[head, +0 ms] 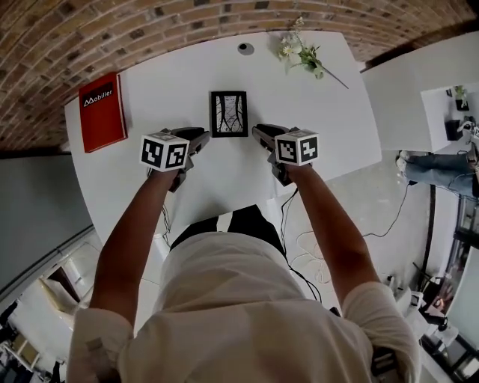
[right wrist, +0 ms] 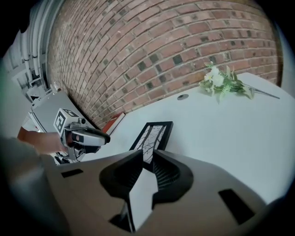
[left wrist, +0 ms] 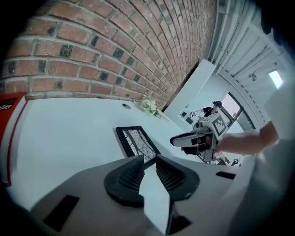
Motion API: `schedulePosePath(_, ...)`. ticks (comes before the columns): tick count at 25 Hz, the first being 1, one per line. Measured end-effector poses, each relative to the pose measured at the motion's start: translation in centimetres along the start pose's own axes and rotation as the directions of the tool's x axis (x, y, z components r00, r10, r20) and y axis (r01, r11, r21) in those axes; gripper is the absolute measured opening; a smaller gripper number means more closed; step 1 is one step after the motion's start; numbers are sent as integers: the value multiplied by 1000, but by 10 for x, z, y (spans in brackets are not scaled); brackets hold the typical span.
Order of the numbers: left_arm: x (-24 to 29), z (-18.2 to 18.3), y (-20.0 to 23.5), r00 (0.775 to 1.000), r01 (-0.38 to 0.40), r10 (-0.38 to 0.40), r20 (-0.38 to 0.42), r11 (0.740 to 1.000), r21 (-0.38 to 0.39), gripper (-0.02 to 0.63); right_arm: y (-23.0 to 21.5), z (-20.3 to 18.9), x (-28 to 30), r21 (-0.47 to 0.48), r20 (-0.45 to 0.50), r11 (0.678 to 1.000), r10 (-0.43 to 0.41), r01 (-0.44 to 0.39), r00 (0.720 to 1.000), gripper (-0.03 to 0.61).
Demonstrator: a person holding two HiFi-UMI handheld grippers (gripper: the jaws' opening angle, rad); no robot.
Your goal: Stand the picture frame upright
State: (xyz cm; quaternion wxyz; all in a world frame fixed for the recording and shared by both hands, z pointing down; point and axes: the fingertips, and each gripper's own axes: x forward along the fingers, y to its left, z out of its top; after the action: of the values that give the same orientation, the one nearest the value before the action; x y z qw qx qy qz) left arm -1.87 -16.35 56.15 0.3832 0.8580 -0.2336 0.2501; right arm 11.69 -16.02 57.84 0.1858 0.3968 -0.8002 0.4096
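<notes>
A black picture frame [head: 229,114] holding a pale branch print lies flat on the round white table [head: 322,127], near its middle. My left gripper [head: 203,138] hovers just short of the frame's near left corner, and my right gripper [head: 257,132] just short of its near right corner. Neither touches it. In the left gripper view the frame [left wrist: 136,142] lies beyond the parted jaws [left wrist: 149,158], which have nothing between them. The right gripper view shows the frame [right wrist: 154,133] ahead of equally parted, empty jaws [right wrist: 147,153].
A red book [head: 102,112] lies at the table's left edge. A sprig of white flowers [head: 303,52] rests at the far right, near a round cable grommet [head: 245,48]. A brick wall [head: 150,22] runs behind the table. Another white table [head: 419,75] stands to the right.
</notes>
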Motion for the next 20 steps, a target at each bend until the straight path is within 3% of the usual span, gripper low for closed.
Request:
schedulePosePath(8, 38, 9, 38, 997, -29, 24, -74, 998, -60, 91, -30, 17, 43, -18, -130, 996, 82, -85, 988, 51)
schedulePosePath(20, 65, 9, 57, 993, -17, 2, -115, 991, -133, 101, -40, 19, 71, 32, -189, 991, 135, -132, 973, 72)
